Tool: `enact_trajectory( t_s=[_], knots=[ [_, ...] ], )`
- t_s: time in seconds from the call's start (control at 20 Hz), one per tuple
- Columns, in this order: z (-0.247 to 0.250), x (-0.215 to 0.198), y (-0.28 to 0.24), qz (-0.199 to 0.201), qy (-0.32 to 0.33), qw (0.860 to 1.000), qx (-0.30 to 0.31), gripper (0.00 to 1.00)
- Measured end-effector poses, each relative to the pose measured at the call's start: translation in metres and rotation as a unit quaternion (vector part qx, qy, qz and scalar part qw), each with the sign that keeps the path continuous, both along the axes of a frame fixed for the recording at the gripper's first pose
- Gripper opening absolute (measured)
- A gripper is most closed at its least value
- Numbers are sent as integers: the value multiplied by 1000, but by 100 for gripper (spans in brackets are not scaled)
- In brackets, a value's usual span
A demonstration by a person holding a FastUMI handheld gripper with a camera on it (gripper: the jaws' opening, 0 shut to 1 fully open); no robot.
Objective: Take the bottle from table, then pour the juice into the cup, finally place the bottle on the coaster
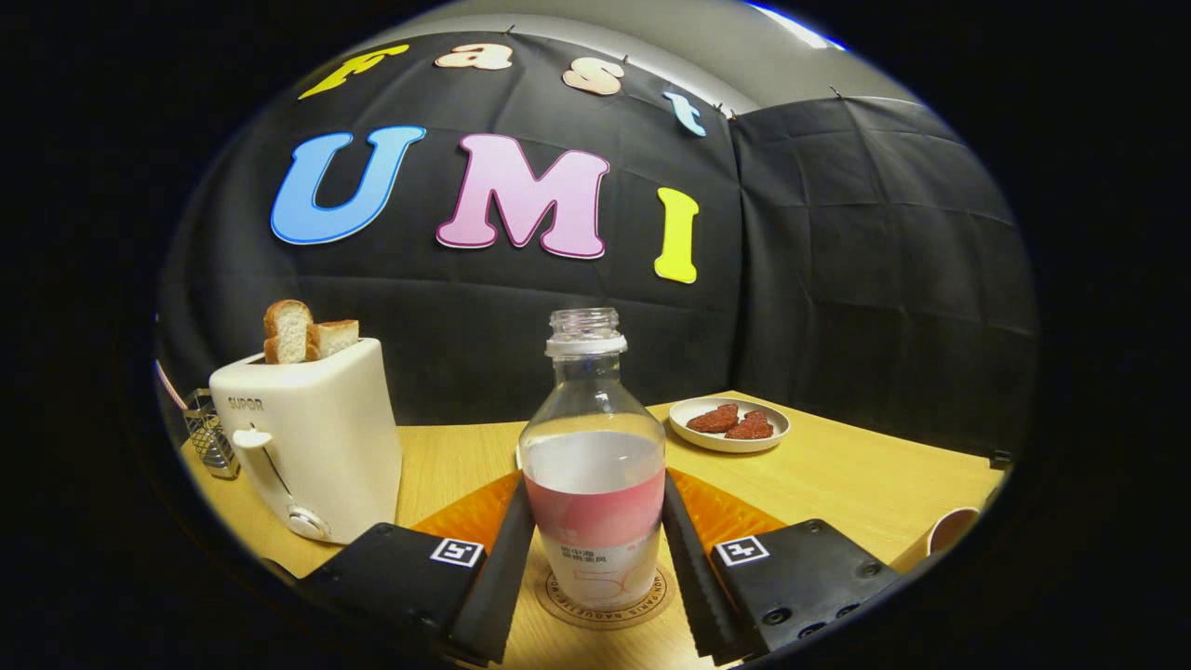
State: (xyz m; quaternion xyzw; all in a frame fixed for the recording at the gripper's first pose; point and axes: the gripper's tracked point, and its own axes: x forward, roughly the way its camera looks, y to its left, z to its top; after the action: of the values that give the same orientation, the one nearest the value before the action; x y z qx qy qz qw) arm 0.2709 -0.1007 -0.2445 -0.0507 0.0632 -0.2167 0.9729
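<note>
Bottle (594, 465) stood upright on coaster (605, 600), tool (595, 568) fingers pressing both sides; pour apparently done, release left.

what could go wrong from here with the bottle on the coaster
The bottle is uncapped and holds liquid, so a bump could spill it. The gripper jaws sit tight against its sides; opening unevenly or pulling back crooked might tip it off the coaster. The toaster stands close beside the withdrawal path.
</note>
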Motion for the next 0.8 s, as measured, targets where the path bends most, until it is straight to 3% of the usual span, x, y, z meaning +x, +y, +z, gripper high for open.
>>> enact_trajectory(
  t_s=[0.5, 0.55, 0.6, 0.7, 0.8],
  knots=[
    [-5, -4, -5, -7, 7, 1000, 9, 78],
    [-5, -6, -4, -7, 9, 1000, 9, 80],
    [-1, -4, -3, -4, 7, 1000, 7, 91],
    [3, -7, -3, -6, 2, 1000, -2, 100],
    [2, -11, -4, -11, 6, 1000, 0, 97]
  ],
)
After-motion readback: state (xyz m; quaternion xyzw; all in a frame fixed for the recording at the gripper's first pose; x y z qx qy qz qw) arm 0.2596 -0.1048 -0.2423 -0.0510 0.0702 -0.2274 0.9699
